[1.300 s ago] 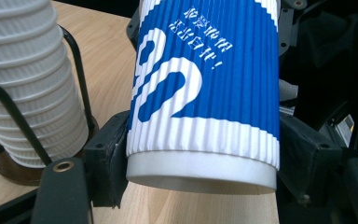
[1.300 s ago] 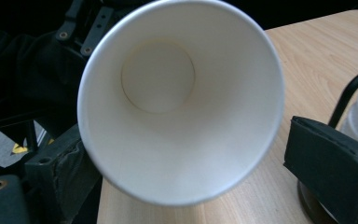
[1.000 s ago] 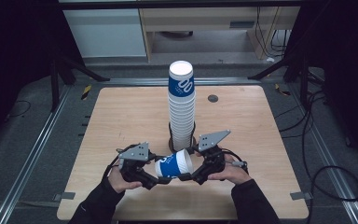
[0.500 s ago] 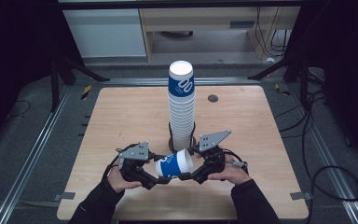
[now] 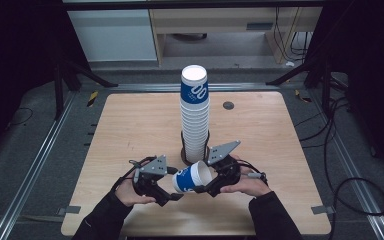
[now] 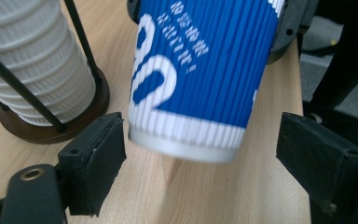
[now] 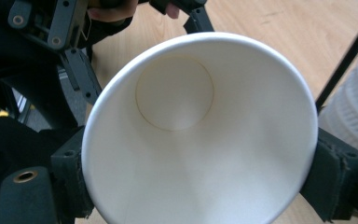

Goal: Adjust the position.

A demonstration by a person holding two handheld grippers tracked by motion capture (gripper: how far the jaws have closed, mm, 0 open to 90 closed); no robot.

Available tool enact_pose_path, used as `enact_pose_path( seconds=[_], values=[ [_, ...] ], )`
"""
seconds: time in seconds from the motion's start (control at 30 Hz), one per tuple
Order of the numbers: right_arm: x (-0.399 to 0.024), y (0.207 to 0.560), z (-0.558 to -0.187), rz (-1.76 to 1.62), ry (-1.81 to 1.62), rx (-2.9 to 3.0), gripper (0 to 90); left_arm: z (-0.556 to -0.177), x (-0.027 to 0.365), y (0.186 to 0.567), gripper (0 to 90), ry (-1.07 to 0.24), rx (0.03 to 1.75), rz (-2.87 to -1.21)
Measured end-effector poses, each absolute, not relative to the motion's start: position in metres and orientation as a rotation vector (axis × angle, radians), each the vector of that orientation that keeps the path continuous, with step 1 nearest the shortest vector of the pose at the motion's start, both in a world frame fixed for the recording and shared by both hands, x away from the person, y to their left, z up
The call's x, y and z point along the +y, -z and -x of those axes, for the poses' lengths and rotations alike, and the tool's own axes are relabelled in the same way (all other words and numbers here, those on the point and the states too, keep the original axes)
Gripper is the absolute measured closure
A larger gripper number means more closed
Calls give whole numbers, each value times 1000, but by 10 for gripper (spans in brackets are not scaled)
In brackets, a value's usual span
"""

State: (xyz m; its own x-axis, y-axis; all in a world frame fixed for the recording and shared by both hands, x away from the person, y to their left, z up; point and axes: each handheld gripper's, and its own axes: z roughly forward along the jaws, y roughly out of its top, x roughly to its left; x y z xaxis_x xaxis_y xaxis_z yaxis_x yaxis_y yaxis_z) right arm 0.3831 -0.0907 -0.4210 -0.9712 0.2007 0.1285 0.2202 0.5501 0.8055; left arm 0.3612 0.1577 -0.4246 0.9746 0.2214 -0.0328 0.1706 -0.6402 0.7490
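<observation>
The right gripper (image 5: 206,190) is clamped on a blue-and-white paper cup (image 5: 192,177), its pads (image 7: 334,175) pressing the rim from both sides. The cup (image 7: 200,135) is empty; its white inside and round bottom show in the right gripper view. It lies nearly on its side above the table (image 5: 130,125), long axis roughly level, mouth toward the right gripper and base toward the left one.

The left gripper (image 5: 172,192) stands wide, jaws apart on either side of the cup's base (image 6: 186,144) without touching it. Both hands come in low from the near edge, the left hand (image 5: 127,192) and right hand (image 5: 247,184) facing each other across the cup.

Just behind, a tall stack (image 5: 195,117) of nested cups stands upright in a wire holder (image 6: 51,126) with a dark round foot.
</observation>
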Motion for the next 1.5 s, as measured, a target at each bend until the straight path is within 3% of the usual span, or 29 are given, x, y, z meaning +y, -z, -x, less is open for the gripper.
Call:
enact_pose_path(
  seconds=[0.23, 0.4, 0.7, 1.17, 1.5],
  values=[
    [-78, 424, -380, 331, 1403, -2755, 149, -359, 150, 430, 168, -97, 261, -2336],
    [-76, 425, -379, 315, 1394, -2752, 149, -359, 151, 431, 255, -101, 259, -2340],
    [-76, 425, -379, 308, 1415, -2750, 136, -359, 152, 430, 267, -101, 251, -2333],
    [-94, 413, -381, 370, 1577, -2717, 77, -370, 172, 425, 269, -71, 331, -2227],
    [-109, 407, -385, 451, 1675, -2697, 72, -380, 195, 421, 269, -43, 405, -2041]
  ],
)
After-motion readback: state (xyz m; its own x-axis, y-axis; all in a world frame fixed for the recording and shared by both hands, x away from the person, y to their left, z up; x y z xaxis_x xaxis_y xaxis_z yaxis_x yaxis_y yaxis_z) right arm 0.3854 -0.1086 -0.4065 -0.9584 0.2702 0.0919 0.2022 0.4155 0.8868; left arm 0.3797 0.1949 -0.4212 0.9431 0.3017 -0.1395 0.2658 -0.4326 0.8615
